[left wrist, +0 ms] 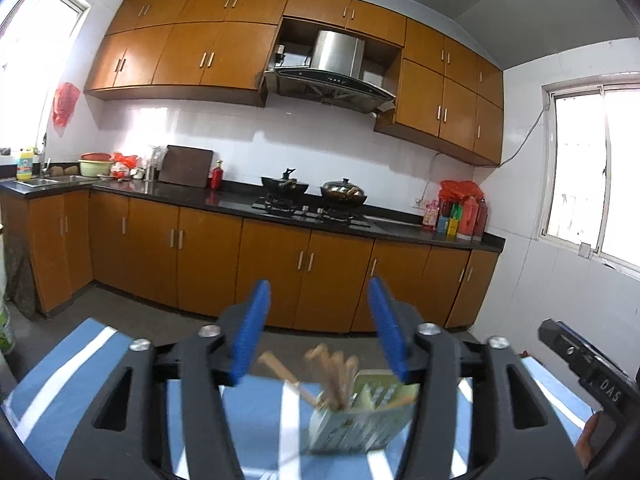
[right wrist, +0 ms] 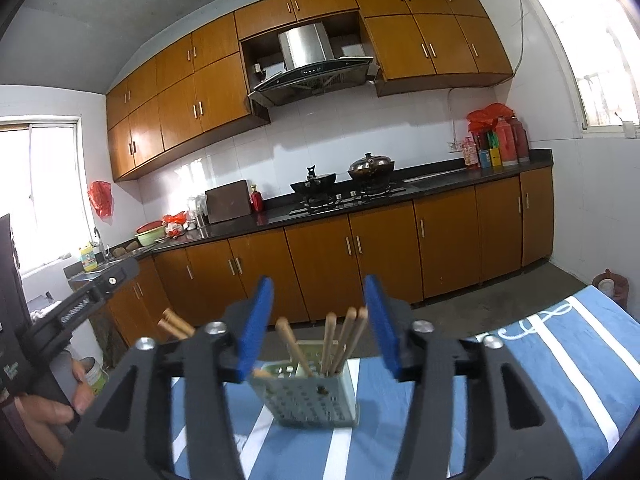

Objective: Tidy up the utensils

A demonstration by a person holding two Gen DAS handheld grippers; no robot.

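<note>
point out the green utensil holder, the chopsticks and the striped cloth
green utensil holder (right wrist: 316, 400), right wrist view, its perforated front wall
chopsticks (right wrist: 330, 340), right wrist view, shaft of an upright stick
striped cloth (right wrist: 560, 360), right wrist view, a bare blue band

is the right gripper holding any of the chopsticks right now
No, the right gripper stands open, and the chopsticks sit in the green holder untouched between its blue fingers.

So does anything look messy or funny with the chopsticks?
A little. The chopsticks stand in the green holder on the striped cloth, but they lean different ways and one pokes out far left. Nothing is spilled.
</note>
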